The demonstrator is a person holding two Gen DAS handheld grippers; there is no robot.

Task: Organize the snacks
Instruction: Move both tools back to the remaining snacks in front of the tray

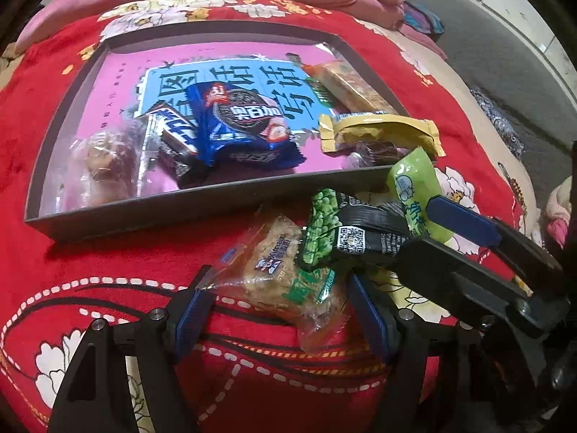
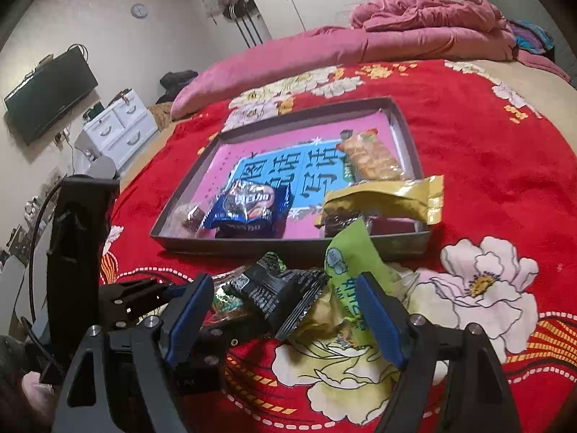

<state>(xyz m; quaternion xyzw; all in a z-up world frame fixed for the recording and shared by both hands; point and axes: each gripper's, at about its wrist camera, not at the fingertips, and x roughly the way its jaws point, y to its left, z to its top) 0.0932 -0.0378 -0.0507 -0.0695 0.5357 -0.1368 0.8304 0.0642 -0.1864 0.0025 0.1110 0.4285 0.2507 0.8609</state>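
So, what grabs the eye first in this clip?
The bright red floral bedspread fills both views. On it sits a shallow grey cardboard tray with a blue cookie packet inside. In front of the tray, both open grippers, left gripper and right gripper, close around loose snack packets.

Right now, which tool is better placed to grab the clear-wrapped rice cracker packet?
Left. The left tool is open around the clear-wrapped rice cracker packet; the right tool brackets the light green packet.

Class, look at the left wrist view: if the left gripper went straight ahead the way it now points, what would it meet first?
Most likely the clear-wrapped rice cracker snack, which already lies between the open fingers of the left gripper. Beyond it sits the green pea packet, then the near wall of the grey tray.
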